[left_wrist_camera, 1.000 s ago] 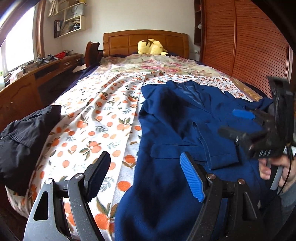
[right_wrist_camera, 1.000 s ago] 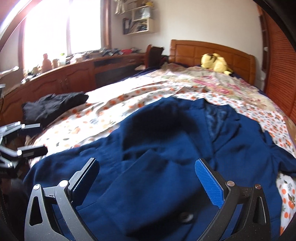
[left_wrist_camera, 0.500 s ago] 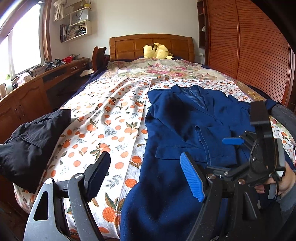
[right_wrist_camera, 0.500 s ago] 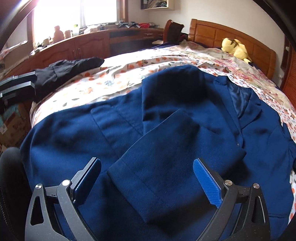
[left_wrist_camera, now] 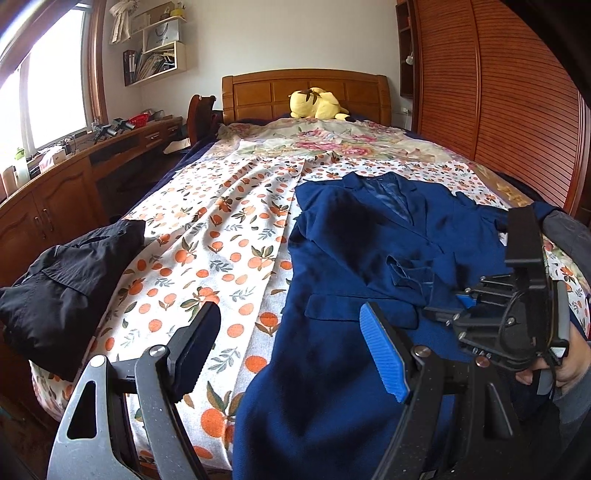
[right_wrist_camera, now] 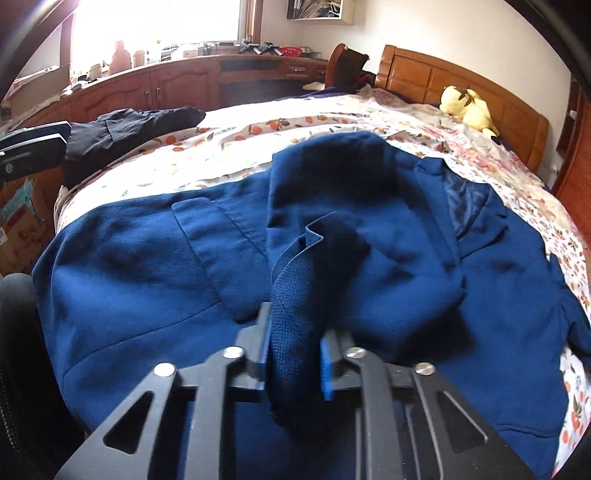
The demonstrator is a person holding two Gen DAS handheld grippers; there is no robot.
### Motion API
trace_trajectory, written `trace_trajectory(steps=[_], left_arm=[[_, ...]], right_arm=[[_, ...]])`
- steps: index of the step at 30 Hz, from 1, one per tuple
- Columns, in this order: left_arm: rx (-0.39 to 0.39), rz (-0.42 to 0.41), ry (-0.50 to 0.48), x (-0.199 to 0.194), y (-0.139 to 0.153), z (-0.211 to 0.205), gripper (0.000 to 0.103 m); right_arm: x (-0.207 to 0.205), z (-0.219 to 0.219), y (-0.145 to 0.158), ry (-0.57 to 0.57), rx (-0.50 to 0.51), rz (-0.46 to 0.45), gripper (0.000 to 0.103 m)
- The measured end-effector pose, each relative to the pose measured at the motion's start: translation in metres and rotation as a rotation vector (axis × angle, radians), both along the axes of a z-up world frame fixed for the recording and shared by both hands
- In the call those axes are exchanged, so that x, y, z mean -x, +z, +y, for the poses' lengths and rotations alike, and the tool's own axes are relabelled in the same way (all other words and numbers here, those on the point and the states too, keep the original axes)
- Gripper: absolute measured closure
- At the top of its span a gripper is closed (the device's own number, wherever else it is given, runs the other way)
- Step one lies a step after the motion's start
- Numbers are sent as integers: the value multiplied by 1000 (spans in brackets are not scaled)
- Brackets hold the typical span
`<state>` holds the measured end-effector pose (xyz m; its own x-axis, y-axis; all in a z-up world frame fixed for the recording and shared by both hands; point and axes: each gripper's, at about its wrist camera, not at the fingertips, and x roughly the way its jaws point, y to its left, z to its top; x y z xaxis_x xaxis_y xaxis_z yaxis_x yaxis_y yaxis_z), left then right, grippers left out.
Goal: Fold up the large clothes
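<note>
On the wall shelf (left_wrist_camera: 157,55) up left of the bed (left_wrist_camera: 229,236) stands a white bag (left_wrist_camera: 162,35) with the word HONOR. A wooden counter (left_wrist_camera: 55,184) runs along the bed's left side, under the window. A black garment (left_wrist_camera: 70,273) lies on the bed's left edge, on the sheet with orange fruit print. The left gripper (left_wrist_camera: 291,350) hangs open above this sheet. The blue jacket (left_wrist_camera: 351,251), of woven cloth, lies flat on the bed's right half. The right gripper (right_wrist_camera: 293,354) is clamped on the jacket sleeve (right_wrist_camera: 295,295). A yellow plush toy (left_wrist_camera: 317,104) sits at the wooden headboard.
</note>
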<state>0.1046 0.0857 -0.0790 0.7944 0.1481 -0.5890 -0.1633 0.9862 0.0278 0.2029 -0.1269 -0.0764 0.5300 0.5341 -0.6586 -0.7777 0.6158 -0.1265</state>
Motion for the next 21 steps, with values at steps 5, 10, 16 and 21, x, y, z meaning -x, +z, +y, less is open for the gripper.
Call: trace_trajectory(steps=[5, 10, 16, 21], left_arm=[[13, -3, -20, -11, -1, -10, 25], [28, -16, -61, -32, -2, -23, 25], [49, -40, -118, -65, -4, -39, 24], [57, -49, -167, -90, -16, -53, 25]], right_arm=[[2, -29, 19, -27, -120, -11, 91], [13, -72, 39, -96, -234, -107, 92], [22, -116, 35, -202, -295, -120, 92], [27, -132, 18, -278, -275, -93, 92]])
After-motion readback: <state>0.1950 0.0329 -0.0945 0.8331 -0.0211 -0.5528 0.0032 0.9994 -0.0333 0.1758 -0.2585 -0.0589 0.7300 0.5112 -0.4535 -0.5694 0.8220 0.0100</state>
